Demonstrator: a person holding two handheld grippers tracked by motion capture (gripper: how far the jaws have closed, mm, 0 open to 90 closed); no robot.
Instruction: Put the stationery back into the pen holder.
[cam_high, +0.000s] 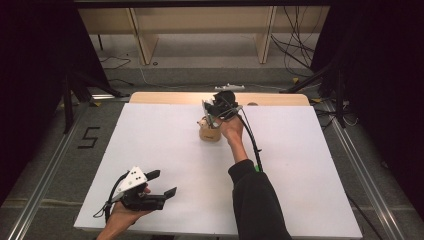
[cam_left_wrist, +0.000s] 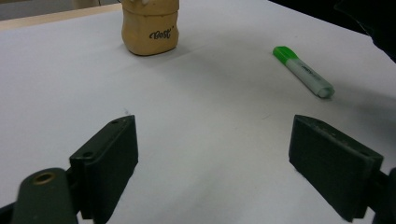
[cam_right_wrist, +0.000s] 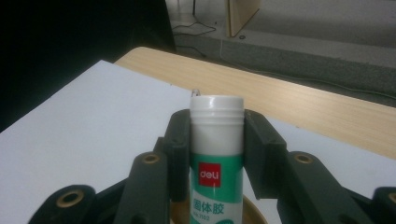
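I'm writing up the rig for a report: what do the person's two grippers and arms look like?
Both are black handheld tools with two flat, blocky black jaws. The left gripper carries a pale grey three-cornered plate with dark dots on top and trails a black cable. The right gripper trails a black cable along the forearm, which wears a dark sleeve; brass-coloured rivets mark its linkage.

My right gripper (cam_high: 210, 119) is hovering over the tan holder (cam_high: 210, 132) at the far side of the white table (cam_high: 165, 150), possibly gripping something. My left gripper (cam_high: 162, 184) is resting near me, jaws spread.
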